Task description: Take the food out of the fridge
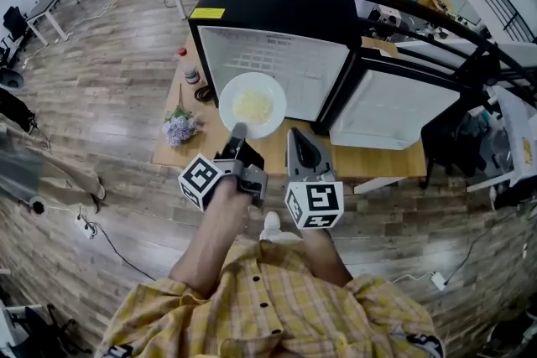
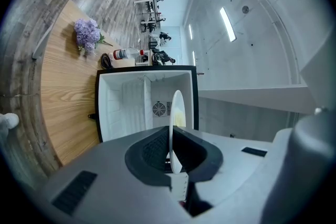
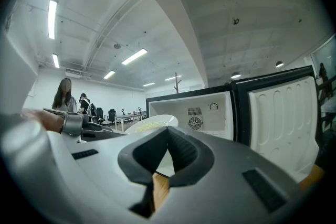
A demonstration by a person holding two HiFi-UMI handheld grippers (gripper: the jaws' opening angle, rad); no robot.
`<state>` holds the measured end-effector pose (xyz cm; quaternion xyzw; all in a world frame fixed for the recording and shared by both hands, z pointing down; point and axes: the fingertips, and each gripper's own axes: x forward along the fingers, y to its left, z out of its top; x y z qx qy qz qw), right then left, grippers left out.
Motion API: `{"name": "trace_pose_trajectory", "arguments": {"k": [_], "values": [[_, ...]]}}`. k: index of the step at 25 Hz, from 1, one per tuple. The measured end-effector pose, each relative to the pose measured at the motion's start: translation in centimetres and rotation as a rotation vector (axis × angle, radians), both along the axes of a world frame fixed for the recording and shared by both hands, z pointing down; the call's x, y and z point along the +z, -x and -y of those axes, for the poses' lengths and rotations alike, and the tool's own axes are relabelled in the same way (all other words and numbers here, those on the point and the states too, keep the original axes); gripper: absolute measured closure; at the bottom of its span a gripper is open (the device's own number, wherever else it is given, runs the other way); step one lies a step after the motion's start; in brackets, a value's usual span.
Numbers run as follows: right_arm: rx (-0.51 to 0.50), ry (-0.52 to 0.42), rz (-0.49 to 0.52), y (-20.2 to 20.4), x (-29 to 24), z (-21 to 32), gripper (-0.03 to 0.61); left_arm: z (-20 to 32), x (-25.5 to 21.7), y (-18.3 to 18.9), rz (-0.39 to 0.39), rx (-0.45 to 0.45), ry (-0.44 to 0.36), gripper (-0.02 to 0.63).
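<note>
A white plate (image 1: 252,105) of pale yellow food hangs in front of the open black mini fridge (image 1: 277,4), over the wooden table (image 1: 210,148). My left gripper (image 1: 238,132) is shut on the plate's near rim. In the left gripper view the plate (image 2: 177,113) stands edge-on between the jaws of this gripper (image 2: 171,132), with the white fridge interior (image 2: 126,107) behind it. My right gripper (image 1: 295,134) hangs just right of the plate, shut and empty. In the right gripper view its tips (image 3: 168,131) meet, and the plate (image 3: 152,123) shows to the left.
The fridge door (image 1: 386,109) stands swung open to the right. A bunch of purple flowers (image 1: 179,128) and a small bottle (image 1: 191,75) sit on the table's left side. Desks and chairs stand farther off on the wooden floor.
</note>
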<state>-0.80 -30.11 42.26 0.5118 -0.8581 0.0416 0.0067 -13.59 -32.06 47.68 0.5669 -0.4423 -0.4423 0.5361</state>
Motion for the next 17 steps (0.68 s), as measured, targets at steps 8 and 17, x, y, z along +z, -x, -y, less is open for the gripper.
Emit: {"name": "trace_pose_trajectory", "arguments": {"k": [8,17], "values": [[0.006,-0.008,-0.003,0.12,0.07,-0.01,0.571,-0.19,-0.59,0.17,-0.001,0.004,-0.007,0.595],[0.005,-0.008,-0.005,-0.14,0.5,-0.04,0.571,-0.56,-0.45,-0.1,-0.01,0.003,-0.002,0.595]]}}
